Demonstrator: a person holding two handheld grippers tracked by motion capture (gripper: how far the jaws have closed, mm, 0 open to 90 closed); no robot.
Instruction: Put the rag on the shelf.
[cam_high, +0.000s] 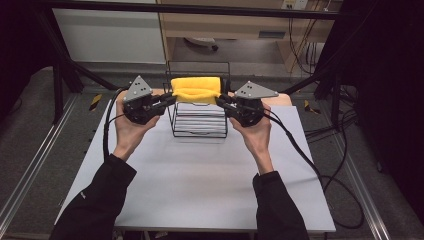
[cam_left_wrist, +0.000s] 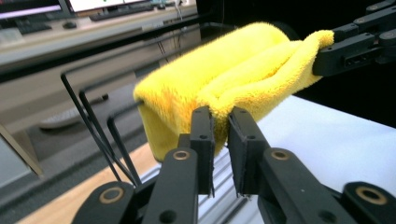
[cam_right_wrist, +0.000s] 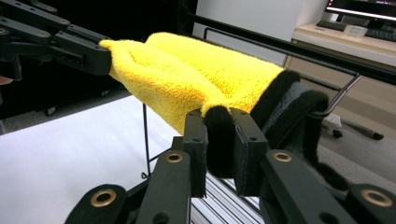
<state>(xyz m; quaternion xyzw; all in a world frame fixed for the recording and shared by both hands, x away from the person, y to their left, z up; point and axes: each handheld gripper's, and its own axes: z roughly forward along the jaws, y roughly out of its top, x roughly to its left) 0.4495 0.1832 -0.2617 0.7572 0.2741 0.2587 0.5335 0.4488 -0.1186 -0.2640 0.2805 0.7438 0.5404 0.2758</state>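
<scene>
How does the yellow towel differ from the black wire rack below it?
The yellow towel is thick, fluffy and bright; the wire rack is thin, bare black wire. The yellow towel is folded and gripped at its ends by the left tool and the right tool; the wire rack stands by itself on the white table. Both look about equally wide.

Bright table, dark surroundings

Overhead light falls evenly on the white table (cam_high: 200, 175), with dim, near-black corners around it; in both gripper views the yellow towel (cam_left_wrist: 233, 74) is sharp, while the background behind it is soft and blurred
</scene>
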